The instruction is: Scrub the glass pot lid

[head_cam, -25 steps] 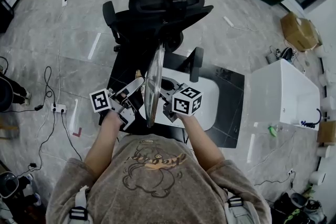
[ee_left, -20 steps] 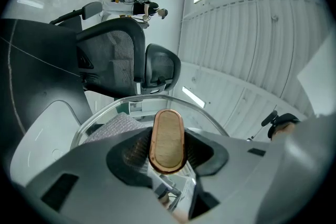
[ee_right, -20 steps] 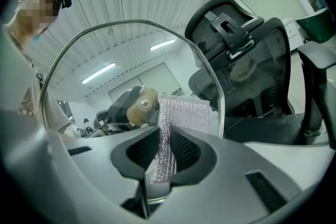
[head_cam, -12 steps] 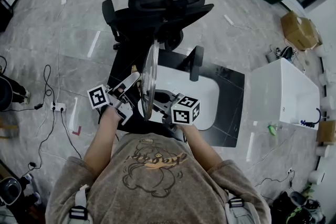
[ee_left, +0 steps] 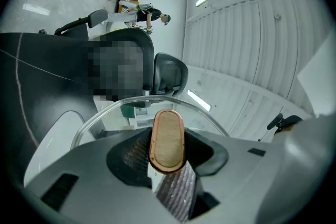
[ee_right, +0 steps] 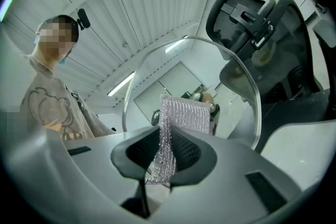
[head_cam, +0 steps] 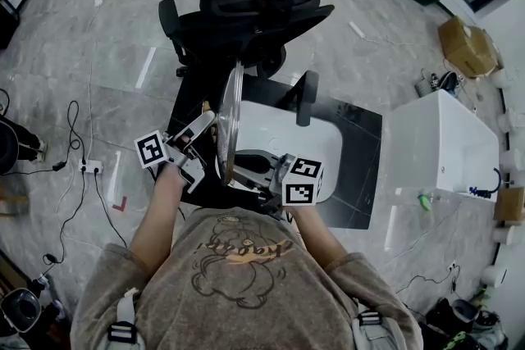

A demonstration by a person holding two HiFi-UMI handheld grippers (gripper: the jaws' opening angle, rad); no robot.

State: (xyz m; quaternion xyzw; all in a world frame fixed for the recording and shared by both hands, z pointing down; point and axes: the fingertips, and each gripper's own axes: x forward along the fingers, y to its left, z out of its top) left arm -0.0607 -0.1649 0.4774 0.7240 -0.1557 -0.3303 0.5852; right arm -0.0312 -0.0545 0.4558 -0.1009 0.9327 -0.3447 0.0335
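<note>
Head view showed the left gripper (head_cam: 207, 125) clamped on the wooden knob (ee_left: 167, 140) of the glass pot lid (head_cam: 229, 123), held upright, edge-on, near a black chair (head_cam: 262, 0). At the lid's right face, the right gripper (head_cam: 246, 165) clenched a silvery scrub cloth (ee_right: 181, 120).

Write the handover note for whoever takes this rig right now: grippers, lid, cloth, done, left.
Left gripper: shut on the wooden knob, holding the lid on edge above the white table.
Right gripper: shut on the silvery cloth, which is raised at the lid's face away from the knob; contact is unclear.
Done: lid is up and the cloth is gripped. How much has been scrubbed does not show.
Left: probably rub the cloth over the glass, then turn the lid for the knob side.
</note>
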